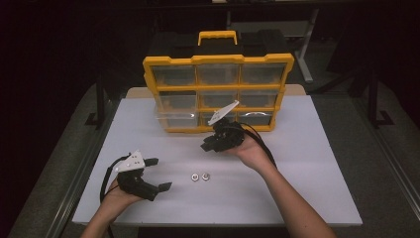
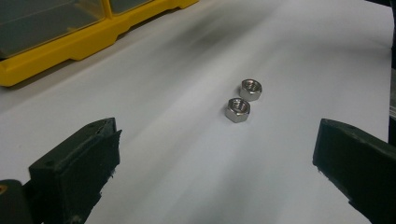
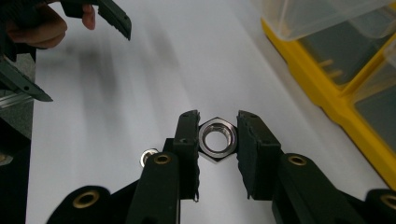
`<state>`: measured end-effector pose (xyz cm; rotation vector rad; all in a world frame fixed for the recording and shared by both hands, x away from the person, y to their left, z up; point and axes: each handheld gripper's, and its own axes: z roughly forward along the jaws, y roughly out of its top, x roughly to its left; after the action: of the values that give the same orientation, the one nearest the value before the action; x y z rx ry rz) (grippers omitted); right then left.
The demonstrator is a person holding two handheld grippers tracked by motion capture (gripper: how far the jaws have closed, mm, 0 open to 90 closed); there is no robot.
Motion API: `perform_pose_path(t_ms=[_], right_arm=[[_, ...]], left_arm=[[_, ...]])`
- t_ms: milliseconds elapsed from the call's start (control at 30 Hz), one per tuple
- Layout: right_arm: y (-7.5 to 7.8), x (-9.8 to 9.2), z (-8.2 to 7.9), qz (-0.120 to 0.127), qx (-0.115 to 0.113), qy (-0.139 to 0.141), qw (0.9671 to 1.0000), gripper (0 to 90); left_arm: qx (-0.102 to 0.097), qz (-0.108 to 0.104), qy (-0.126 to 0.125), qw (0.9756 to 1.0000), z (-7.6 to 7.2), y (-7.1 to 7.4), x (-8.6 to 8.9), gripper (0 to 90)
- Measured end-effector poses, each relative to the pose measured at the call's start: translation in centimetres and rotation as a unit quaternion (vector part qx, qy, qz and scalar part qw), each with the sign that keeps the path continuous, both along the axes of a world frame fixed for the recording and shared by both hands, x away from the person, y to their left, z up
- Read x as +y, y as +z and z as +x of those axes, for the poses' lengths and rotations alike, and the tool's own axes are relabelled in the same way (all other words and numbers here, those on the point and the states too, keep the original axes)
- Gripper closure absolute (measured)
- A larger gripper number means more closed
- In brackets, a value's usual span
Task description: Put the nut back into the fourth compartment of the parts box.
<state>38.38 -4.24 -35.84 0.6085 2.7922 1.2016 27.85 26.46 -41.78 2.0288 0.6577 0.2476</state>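
Nut (image 3: pixel 216 138) clenched flat-to-flat in right tongs (image 3: pixel 217 140), bore facing their camera; left tongs (image 2: pixel 215 158) released.

A second nut (image 3: pixel 148 157) at lower centre of the right gripper view sits half hidden behind the right tool (image 3: pixel 218 140); the organiser (image 3: pixel 336 70) is cropped upper right.

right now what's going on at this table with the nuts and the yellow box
A person works with a hand-held gripper in each hand. The right hand-held gripper is shut on a steel hex nut, held above the white table in front of the yellow organiser with its clear drawers. Two more nuts lie side by side on the table. The left hand-held gripper sits open near them, holding nothing.
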Motion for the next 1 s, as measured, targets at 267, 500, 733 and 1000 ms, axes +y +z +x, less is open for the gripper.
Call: perform_pose_path(t_ms=[267, 500, 733, 1000], right_arm=[[1.8, -0.2, 0.5, 0.01, 0.003, -0.008, 0.9999, 69.4], [3.5, -0.3, 1.0, 0.017, -0.004, -0.012, 0.9998, 69.4], [5.3, -0.5, 1.5, 0.018, -0.01, -0.017, 0.9996, 69.5], [7.5, -0.7, 2.2, 0.024, -0.021, -0.024, 0.9992, 69.5]], left_arm=[[0.0, 0.0, -0.002, 1.0, 0.0, 0.0, 0.0, 0.7], [0.001, 0.0, -0.002, 1.0, 0.0, 0.1, 0.0, 0.9], [0.001, 0.001, -0.004, 1.0, 0.0, 0.1, 0.0, 0.8], [0.004, -0.002, -0.006, 1.0, 0.0, 0.1, 0.1, 0.8]])
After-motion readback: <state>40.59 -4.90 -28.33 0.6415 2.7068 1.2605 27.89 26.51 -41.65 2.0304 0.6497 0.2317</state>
